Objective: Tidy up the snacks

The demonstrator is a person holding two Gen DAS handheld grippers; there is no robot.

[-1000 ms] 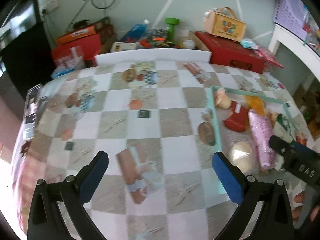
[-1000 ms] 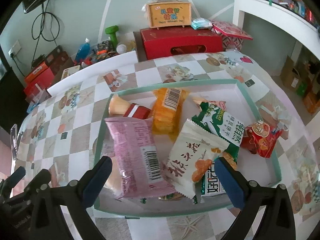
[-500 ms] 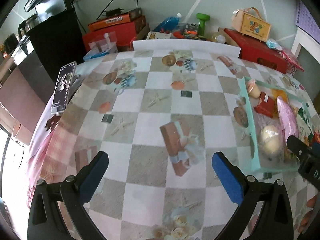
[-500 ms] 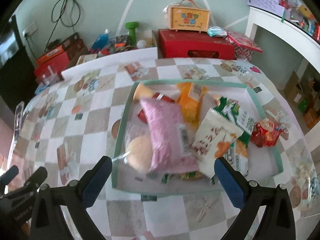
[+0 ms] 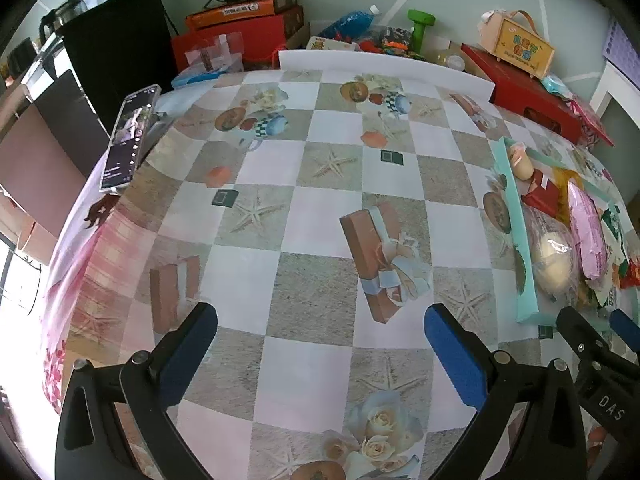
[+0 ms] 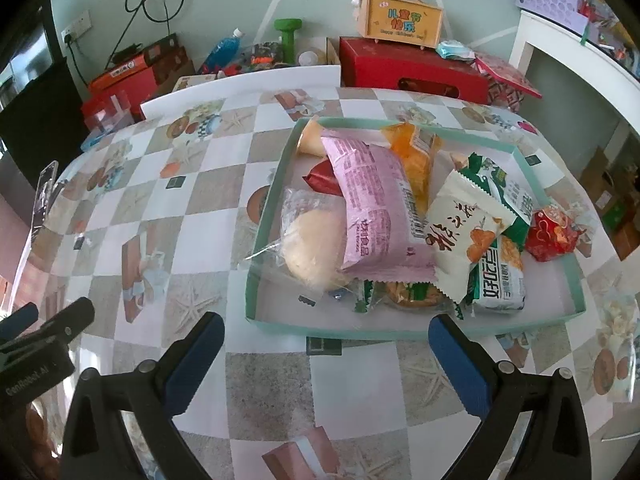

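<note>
A shallow teal tray (image 6: 272, 184) holds several snack packs: a pink pack (image 6: 372, 200), a round bun in clear wrap (image 6: 312, 240), an orange pack (image 6: 416, 156), a white-and-green pack (image 6: 468, 232) and a red pack (image 6: 554, 236) on its right rim. My right gripper (image 6: 324, 360) stands open, empty, just in front of the tray's near edge. My left gripper (image 5: 320, 352) is open over the bare checked tablecloth, left of the tray (image 5: 516, 216). Each view shows the other gripper at its side.
A phone (image 5: 128, 136) leans at the table's left edge. Red boxes (image 6: 412, 68), a yellow carry box (image 6: 400, 20), a green dumbbell (image 6: 288, 36) and a blue bottle (image 6: 222, 48) crowd the back behind a white board. A white shelf (image 6: 580, 64) stands right.
Both grippers have drawn back toward the near table edge and risen; the tray looks smaller and farther. The left view has swung left, bringing the phone in. Both stay open.
</note>
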